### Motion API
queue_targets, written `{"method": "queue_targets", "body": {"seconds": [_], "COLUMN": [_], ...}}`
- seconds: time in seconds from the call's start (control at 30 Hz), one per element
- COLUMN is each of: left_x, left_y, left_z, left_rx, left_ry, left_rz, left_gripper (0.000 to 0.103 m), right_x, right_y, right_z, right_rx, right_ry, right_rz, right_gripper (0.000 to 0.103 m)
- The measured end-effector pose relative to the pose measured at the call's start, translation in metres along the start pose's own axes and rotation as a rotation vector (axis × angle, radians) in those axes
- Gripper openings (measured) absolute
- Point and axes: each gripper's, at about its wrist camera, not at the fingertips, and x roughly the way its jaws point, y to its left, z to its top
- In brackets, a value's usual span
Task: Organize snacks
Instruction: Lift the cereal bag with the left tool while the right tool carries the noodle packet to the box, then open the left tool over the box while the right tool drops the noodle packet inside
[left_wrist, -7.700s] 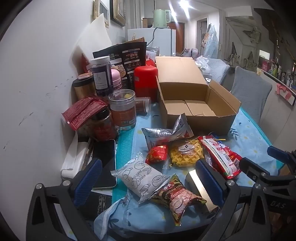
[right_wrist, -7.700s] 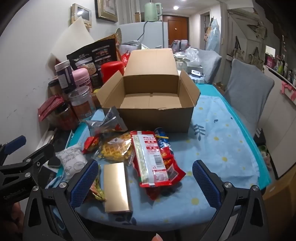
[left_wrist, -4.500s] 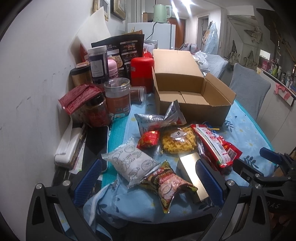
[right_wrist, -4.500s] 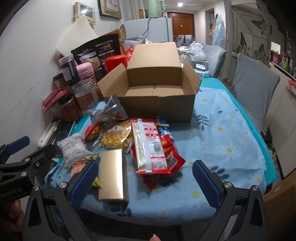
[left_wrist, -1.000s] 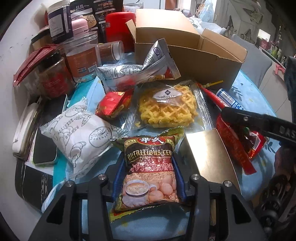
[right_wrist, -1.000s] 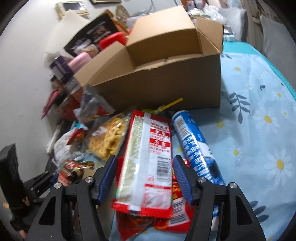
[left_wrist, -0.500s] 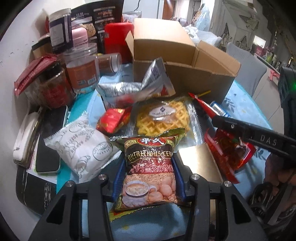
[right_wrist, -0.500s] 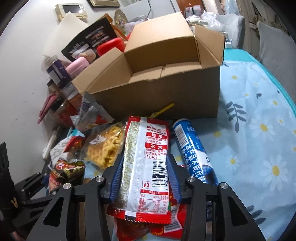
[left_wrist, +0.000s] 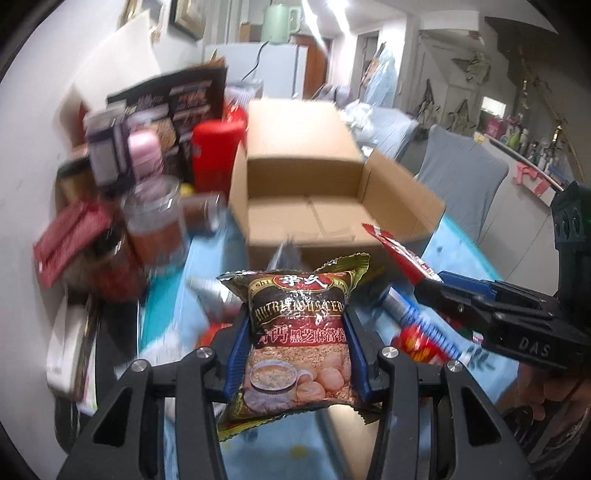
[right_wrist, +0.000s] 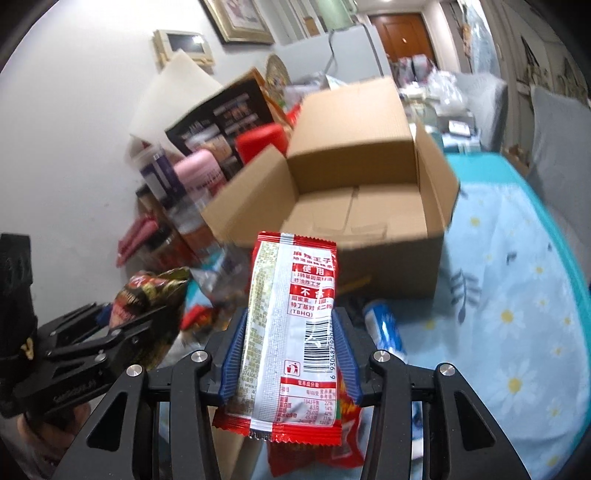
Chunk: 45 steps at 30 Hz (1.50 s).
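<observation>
Left wrist view: both grippers hold snack packets in front of the open box (left_wrist: 325, 192).

Left gripper (left_wrist: 295, 350) has its jaws clamped on a brown cereal packet (left_wrist: 299, 339), lifted above the blue floral tablecloth (right_wrist: 517, 302). Right gripper (right_wrist: 288, 354) has its jaws clamped on a red-and-white packet (right_wrist: 295, 332), also raised. A blue tube (right_wrist: 384, 325) lies on the cloth just beside it. Jars (left_wrist: 155, 221) stand left of the box.

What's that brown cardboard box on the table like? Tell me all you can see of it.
The cardboard box is plain brown corrugated card, open at the top with its flaps folded outward and the back flap upright. Its floor looks bare, two inner flaps meeting at a seam. It sits on the floral blue tablecloth, jars and a red canister beside it. Neither claw touches it.
</observation>
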Motion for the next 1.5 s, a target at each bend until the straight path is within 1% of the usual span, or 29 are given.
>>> {"method": "queue_targets", "body": {"seconds": [0.1,0.23,0.37,0.5,0.67,0.83,0.87,0.93,1.0,1.1,1.2,1.27,1.37,1.5], "left_x": [0.004,0.013,0.027,0.044,0.071,0.101,0.109,0.121,0.132,0.148,0.165,0.177,0.190,0.206], "left_y": [-0.005,-0.009,-0.012,-0.015,-0.015,-0.010,-0.010,-0.012,-0.011,-0.008,-0.007,-0.006,-0.005,-0.007], "left_z": [0.022,0.047,0.076,0.107,0.141,0.170,0.176,0.186,0.194,0.203,0.208,0.210,0.210,0.207], "left_rx": [0.022,0.041,0.047,0.060,0.075,0.088,0.092,0.114,0.114,0.109,0.111,0.105,0.098,0.120], "left_ry": [-0.030,-0.057,-0.073,-0.090,-0.104,-0.099,-0.094,-0.095,-0.088,-0.061,-0.039,-0.016,0.016,0.061], "left_rz": [-0.019,-0.041,-0.061,-0.060,-0.039,-0.021,-0.011,0.033,0.046,0.046,0.071,0.091,0.087,0.113], "left_gripper": [0.046,0.046,0.046,0.046,0.046,0.046,0.046,0.046,0.046,0.046,0.046,0.046,0.047,0.047], "right_x": [-0.006,-0.007,-0.003,0.006,0.024,0.050,0.054,0.067,0.077,0.091,0.103,0.111,0.125,0.137], "right_y": [0.000,-0.004,-0.013,-0.023,-0.035,-0.048,-0.050,-0.054,-0.059,-0.065,-0.072,-0.075,-0.082,-0.087], "right_z": [0.019,0.045,0.070,0.099,0.129,0.159,0.163,0.174,0.183,0.195,0.203,0.206,0.207,0.206], "right_rx": [-0.018,-0.039,-0.033,-0.037,-0.058,-0.077,-0.083,-0.098,-0.110,-0.119,-0.126,-0.127,-0.123,-0.124], "right_ry": [-0.024,-0.047,-0.057,-0.070,-0.072,-0.049,-0.046,-0.034,-0.019,-0.002,0.019,0.036,0.078,0.111], "right_rz": [0.005,-0.009,-0.002,-0.026,-0.064,-0.112,-0.120,-0.146,-0.167,-0.189,-0.213,-0.228,-0.243,-0.272], "right_gripper": [0.045,0.045,0.045,0.045,0.045,0.045,0.045,0.045,0.045,0.045,0.045,0.045,0.045,0.046]}}
